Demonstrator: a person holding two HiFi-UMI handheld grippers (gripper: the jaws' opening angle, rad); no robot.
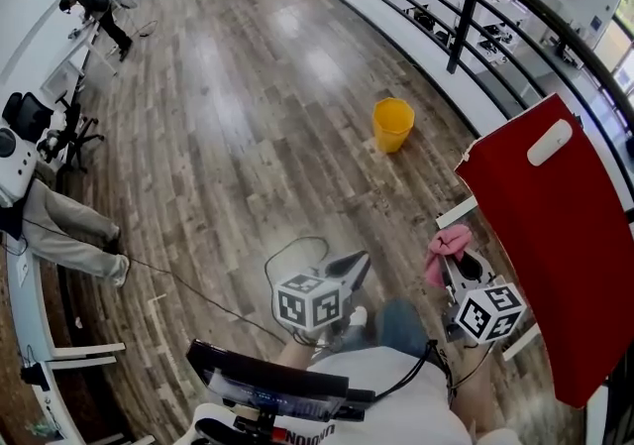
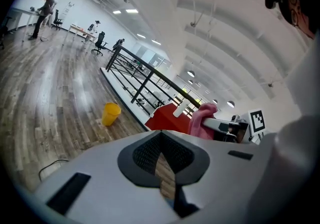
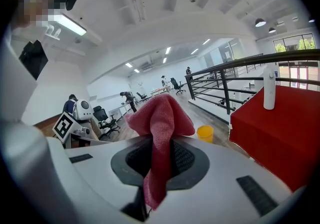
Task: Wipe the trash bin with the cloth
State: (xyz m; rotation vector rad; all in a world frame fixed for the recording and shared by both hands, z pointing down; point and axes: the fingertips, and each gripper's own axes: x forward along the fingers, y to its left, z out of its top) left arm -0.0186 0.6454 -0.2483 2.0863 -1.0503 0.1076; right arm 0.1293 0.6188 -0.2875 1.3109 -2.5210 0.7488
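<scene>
One pink cloth (image 1: 448, 241) pinched in my right gripper (image 1: 452, 259), left gripper (image 1: 351, 264) closed, empty, one yellow trash bin (image 1: 392, 123) well ahead, open floor (image 1: 287, 156) between, red table (image 1: 565, 265) close right.

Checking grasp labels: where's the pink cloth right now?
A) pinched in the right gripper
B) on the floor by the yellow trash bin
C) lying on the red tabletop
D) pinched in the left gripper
A: in the right gripper view the pink cloth is clamped between the fingers of the right gripper, while the left gripper is shut with nothing in it.
</scene>
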